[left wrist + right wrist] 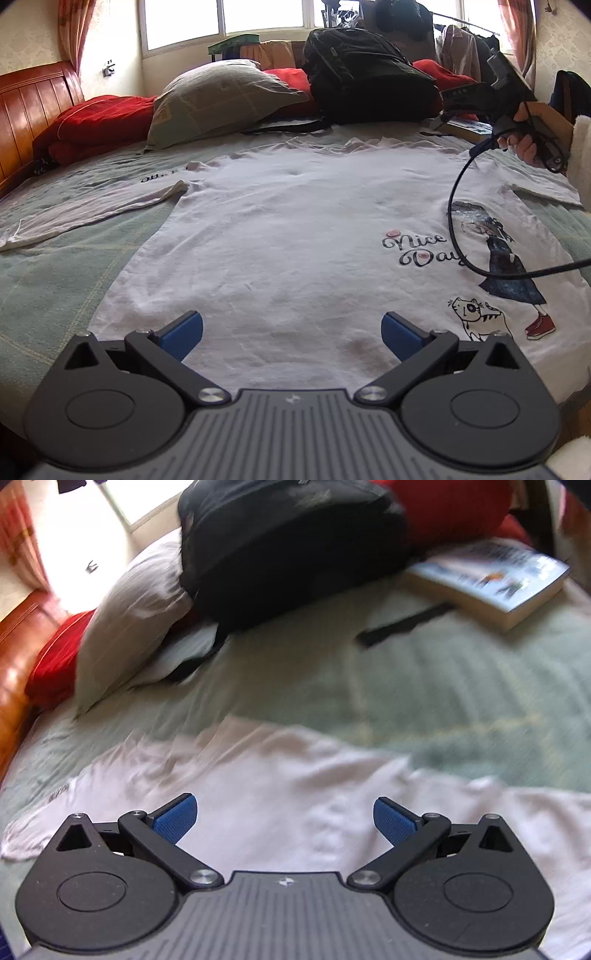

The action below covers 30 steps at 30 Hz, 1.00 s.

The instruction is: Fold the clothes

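Observation:
A white T-shirt (pixel 288 236) lies spread flat on the bed, print side up, with a "Nice Day" girl-and-cat print at its right. One sleeve stretches out to the left. My left gripper (pixel 291 334) hovers open over the shirt's near hem, nothing between its blue pads. The right gripper's body (pixel 495 88) is held in a hand at the far right, above the shirt's upper right part. In the blurred right wrist view my right gripper (pixel 285 818) stands open above the shirt's (pixel 280 782) far edge, holding nothing.
A black backpack (pixel 365 74), a grey pillow (pixel 218 99) and a red blanket (pixel 96 122) lie along the far side of the green bedsheet (pixel 59 280). A book (pixel 491 579) rests at the far right. A black cable (pixel 458 221) hangs over the shirt. Wooden headboard (pixel 33 107) at left.

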Available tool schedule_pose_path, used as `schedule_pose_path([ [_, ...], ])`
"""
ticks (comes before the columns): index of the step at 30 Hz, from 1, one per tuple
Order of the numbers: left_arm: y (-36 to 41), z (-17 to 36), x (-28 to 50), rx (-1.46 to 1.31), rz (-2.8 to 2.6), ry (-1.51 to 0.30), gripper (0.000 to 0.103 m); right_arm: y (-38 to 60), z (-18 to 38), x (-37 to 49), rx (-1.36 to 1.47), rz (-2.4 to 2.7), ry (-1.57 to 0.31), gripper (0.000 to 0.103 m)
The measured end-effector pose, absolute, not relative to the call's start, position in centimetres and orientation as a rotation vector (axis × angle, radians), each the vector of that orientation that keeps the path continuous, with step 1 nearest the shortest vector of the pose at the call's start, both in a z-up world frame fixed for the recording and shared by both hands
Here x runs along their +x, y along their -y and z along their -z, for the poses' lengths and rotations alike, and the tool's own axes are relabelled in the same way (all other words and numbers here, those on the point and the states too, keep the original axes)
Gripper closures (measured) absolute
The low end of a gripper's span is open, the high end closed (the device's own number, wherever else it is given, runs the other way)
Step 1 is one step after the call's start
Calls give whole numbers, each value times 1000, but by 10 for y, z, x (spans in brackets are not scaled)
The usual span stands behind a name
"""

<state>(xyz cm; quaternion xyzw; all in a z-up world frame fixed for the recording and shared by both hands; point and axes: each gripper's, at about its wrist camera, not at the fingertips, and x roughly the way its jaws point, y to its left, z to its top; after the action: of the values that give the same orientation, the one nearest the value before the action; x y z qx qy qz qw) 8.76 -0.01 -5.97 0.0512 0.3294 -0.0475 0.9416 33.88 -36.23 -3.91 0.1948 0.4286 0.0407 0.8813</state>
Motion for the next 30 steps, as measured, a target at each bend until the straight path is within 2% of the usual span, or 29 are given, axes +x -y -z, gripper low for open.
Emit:
schedule_pose_path([
  [5, -2, 59, 88, 99, 83, -676, 1, 360, 60, 364, 373, -62, -881, 0],
  [9, -1, 54, 84, 104, 76, -661, 1, 369, 47, 370, 379, -24, -830, 0],
  [16, 6, 52, 78, 116, 100, -647, 1, 399, 12, 308, 314, 3, -801, 0],
  [19, 9, 51, 75, 122, 115, -640, 1, 416, 19, 283, 275, 27, -821, 0],
  [26, 16, 48, 68, 145, 122, -629, 1, 468, 67, 264, 418, 102, -838, 0],
  [30, 18, 46, 66, 144, 129, -620, 1, 499, 72, 240, 506, 183, -764, 0],
])
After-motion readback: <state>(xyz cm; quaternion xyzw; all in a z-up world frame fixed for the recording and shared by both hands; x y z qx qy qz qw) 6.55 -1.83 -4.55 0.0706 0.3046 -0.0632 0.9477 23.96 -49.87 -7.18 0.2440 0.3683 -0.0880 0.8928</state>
